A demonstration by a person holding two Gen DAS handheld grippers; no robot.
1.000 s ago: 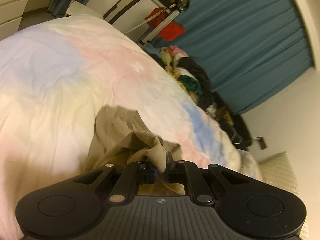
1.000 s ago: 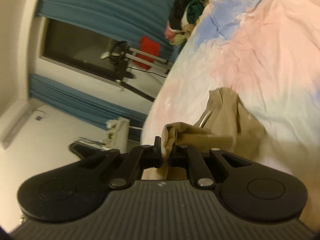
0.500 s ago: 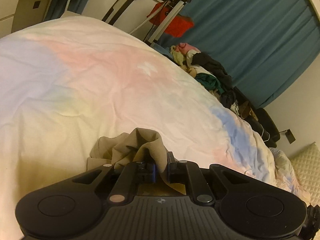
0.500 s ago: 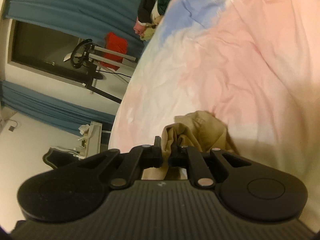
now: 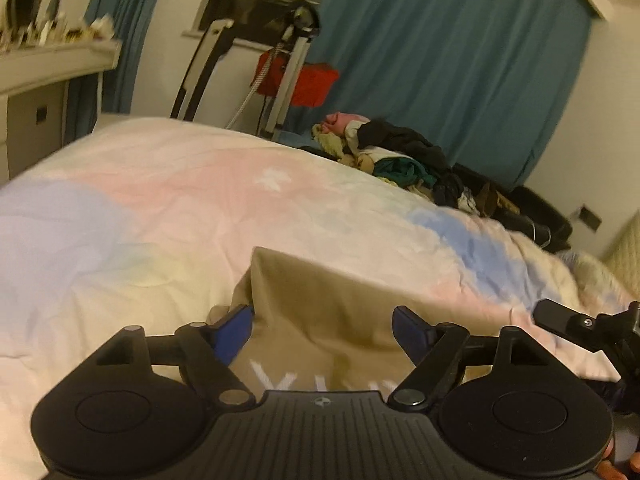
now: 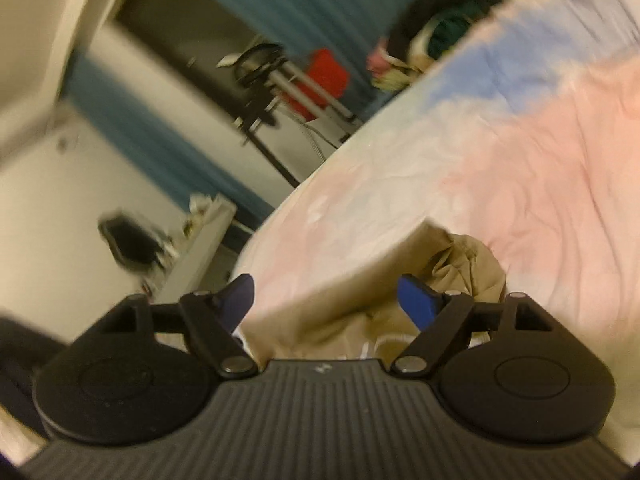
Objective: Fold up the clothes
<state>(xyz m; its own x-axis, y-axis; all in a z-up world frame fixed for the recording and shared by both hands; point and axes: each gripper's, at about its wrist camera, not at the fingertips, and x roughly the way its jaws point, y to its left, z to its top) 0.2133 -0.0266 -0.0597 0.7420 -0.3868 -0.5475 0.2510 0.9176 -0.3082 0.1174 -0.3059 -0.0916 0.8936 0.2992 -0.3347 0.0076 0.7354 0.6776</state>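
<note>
Hovering low over the bed [image 5: 132,200], the left gripper [image 5: 323,326] has its jaws spread wide, nothing between them, and the tan garment [image 5: 320,304] lies on the pastel bedding right beneath. Same story on the right gripper [image 6: 326,300]: jaws wide apart, empty, with the garment [image 6: 360,288] bunched up just under it. Farther back, a heap of clothes [image 5: 404,160] sits at the bed's far edge, then the blue curtain [image 5: 460,60].

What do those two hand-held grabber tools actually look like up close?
The left gripper and right gripper match: matte black plastic, a ribbed central body bearing a small white logo, round discs either side, angled link arms with silver pivot pins, and blue pads on the fingers.
</note>
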